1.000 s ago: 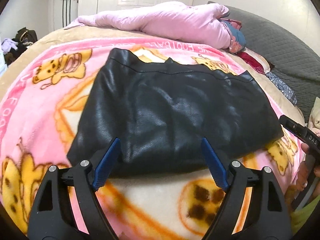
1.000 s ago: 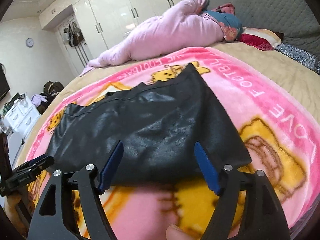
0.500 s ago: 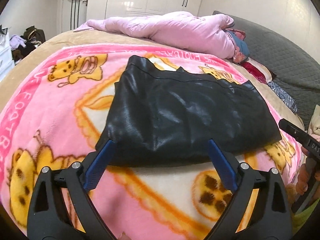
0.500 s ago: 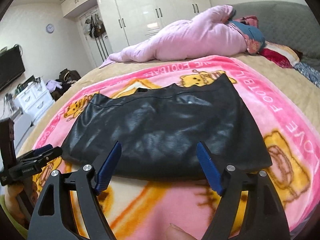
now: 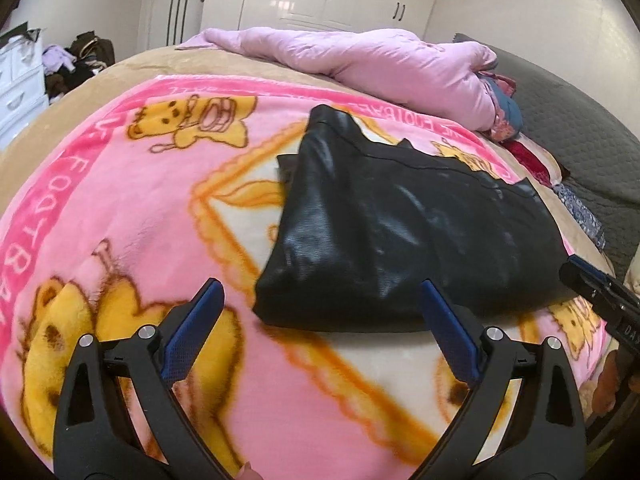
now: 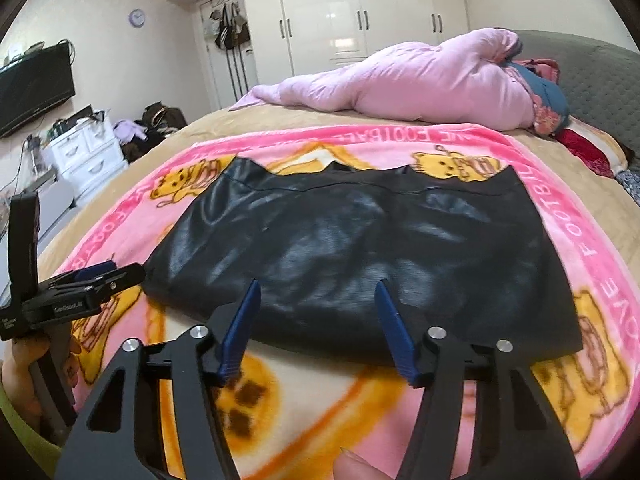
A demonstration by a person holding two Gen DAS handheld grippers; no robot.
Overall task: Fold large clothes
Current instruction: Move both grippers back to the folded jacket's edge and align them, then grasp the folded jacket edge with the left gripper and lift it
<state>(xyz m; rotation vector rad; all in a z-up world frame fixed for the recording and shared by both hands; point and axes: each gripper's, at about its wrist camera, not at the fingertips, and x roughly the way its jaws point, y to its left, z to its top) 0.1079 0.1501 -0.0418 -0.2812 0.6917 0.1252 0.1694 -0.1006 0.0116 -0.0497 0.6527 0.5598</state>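
Observation:
A black, shiny, folded garment lies flat on a pink blanket with yellow bears. My left gripper hovers at the garment's near left corner. Its jaws are wide and still opening, and the corner shows between the fingertips untouched. My right gripper is at the middle of the near edge with its jaws closing. That edge lies between the blue pads, which do not press on it. Each gripper also shows in the other's view: the right gripper and the left gripper.
A bunched pink quilt lies across the far side of the bed, beside a grey headboard. White wardrobes stand behind. White drawers and a wall TV are at the left.
My left gripper slid left to the garment's left corner and its jaws widened. My right gripper moved left along the near edge, rolled level, and its jaws narrowed. The garment lies as before.

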